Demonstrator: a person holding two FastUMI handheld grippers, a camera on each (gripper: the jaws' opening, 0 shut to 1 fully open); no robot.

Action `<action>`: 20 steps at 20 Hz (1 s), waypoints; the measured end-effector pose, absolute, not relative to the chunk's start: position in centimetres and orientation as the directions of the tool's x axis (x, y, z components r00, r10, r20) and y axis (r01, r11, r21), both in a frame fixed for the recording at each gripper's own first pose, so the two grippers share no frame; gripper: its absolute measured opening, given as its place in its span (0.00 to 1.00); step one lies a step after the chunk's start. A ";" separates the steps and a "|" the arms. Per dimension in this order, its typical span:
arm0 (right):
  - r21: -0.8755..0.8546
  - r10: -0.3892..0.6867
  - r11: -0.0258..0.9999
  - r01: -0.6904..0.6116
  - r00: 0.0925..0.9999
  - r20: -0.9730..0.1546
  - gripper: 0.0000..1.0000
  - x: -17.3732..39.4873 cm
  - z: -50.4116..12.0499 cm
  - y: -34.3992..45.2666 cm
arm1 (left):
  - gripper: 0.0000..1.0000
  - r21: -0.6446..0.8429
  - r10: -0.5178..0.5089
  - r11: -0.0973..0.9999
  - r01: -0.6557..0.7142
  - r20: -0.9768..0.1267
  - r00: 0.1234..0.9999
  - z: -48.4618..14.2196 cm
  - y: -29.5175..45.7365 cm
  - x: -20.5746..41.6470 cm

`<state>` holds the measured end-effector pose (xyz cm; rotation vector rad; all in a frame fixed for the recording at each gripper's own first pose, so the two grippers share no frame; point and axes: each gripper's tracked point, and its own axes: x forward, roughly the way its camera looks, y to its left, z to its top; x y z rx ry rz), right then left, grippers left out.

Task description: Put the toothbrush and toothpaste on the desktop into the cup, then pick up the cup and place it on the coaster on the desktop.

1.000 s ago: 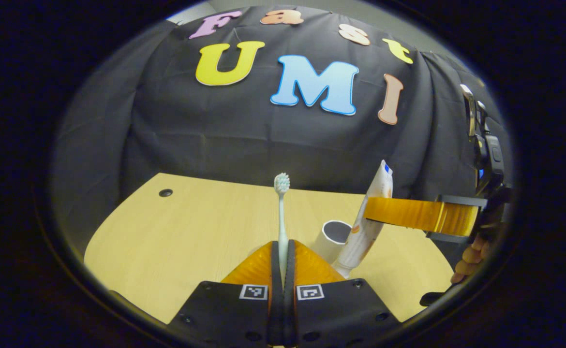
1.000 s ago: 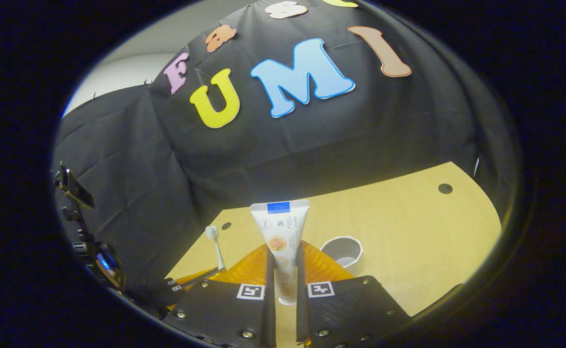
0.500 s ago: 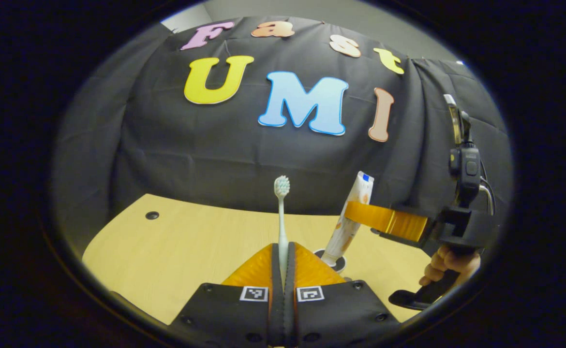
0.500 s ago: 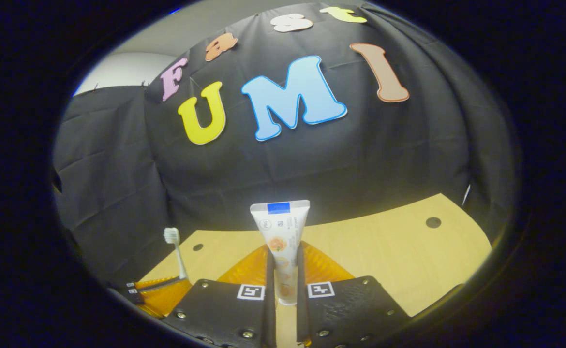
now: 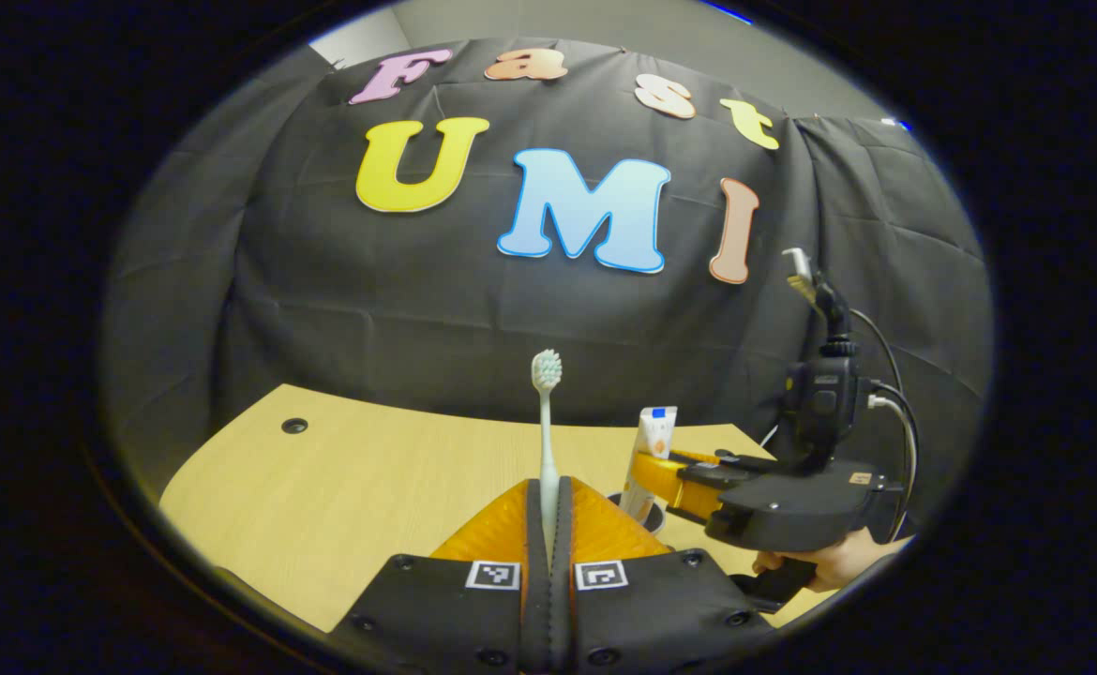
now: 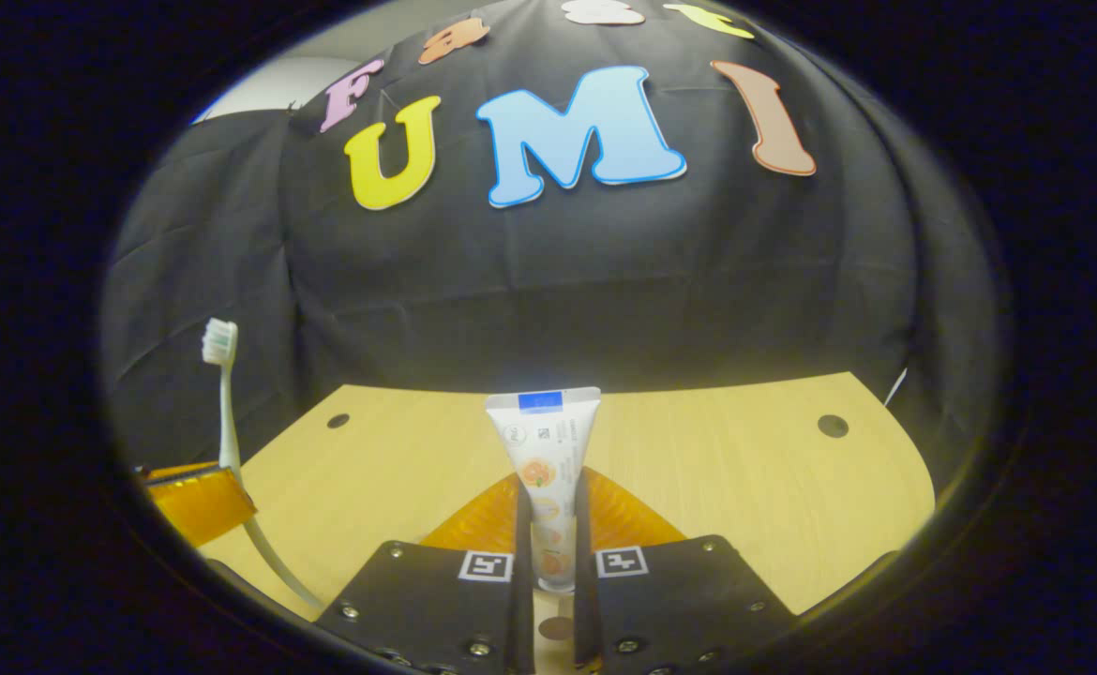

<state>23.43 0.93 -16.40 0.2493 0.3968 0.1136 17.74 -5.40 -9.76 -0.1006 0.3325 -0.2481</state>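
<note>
My left gripper (image 5: 548, 483) is shut on a white toothbrush (image 5: 546, 422), which stands upright with its bristles on top. To its right, my right gripper (image 5: 658, 469) holds a white toothpaste tube (image 5: 653, 433) upright, low over the desk. The tube's lower end sits at the mouth of the white cup (image 5: 661, 516), which is mostly hidden behind the fingers. In the right gripper view the right gripper (image 6: 549, 487) is shut on the toothpaste (image 6: 542, 450). The toothbrush (image 6: 223, 403) and one left finger (image 6: 197, 502) show at the far left.
The light wooden desk (image 5: 352, 487) reaches back to the black cloth wall. It has round cable holes (image 5: 294, 426) near its back corners (image 6: 831, 426). A hand (image 5: 830, 562) holds the right gripper's handle at the right, with cables above it.
The right gripper has come down and turned level, bringing the toothpaste from high and tilted to upright at the cup's mouth. The left gripper keeps the toothbrush and has barely moved.
</note>
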 end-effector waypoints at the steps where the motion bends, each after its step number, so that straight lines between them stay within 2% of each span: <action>1: 0.244 0.157 0.968 -0.064 0.909 -0.385 0.18 23.3 -17.1 1.0 | 0.07 -0.139 -0.254 0.965 0.221 -0.311 0.916 -9.8 -5.2 17.7; 5: 0.170 0.137 0.983 -0.070 0.895 -0.424 0.18 23.1 -18.4 1.4 | 0.07 -0.136 -0.255 0.965 0.223 -0.313 0.915 -9.8 -5.1 17.7; 17: 0.131 0.120 0.989 -0.063 0.863 -0.490 0.26 22.7 -20.3 1.2 | 0.08 -0.173 -0.278 0.958 0.231 -0.337 0.900 -10.9 -5.3 17.4; 19: 0.122 0.119 0.990 -0.068 0.864 -0.489 0.30 22.6 -20.0 1.0 | 0.07 -0.178 -0.281 0.956 0.232 -0.339 0.898 -11.3 -5.4 17.6; 20: 0.120 0.123 0.990 -0.073 0.866 -0.484 0.45 22.4 -20.0 1.1 | 0.07 -0.184 -0.285 0.955 0.234 -0.339 0.897 -11.3 -5.5 17.7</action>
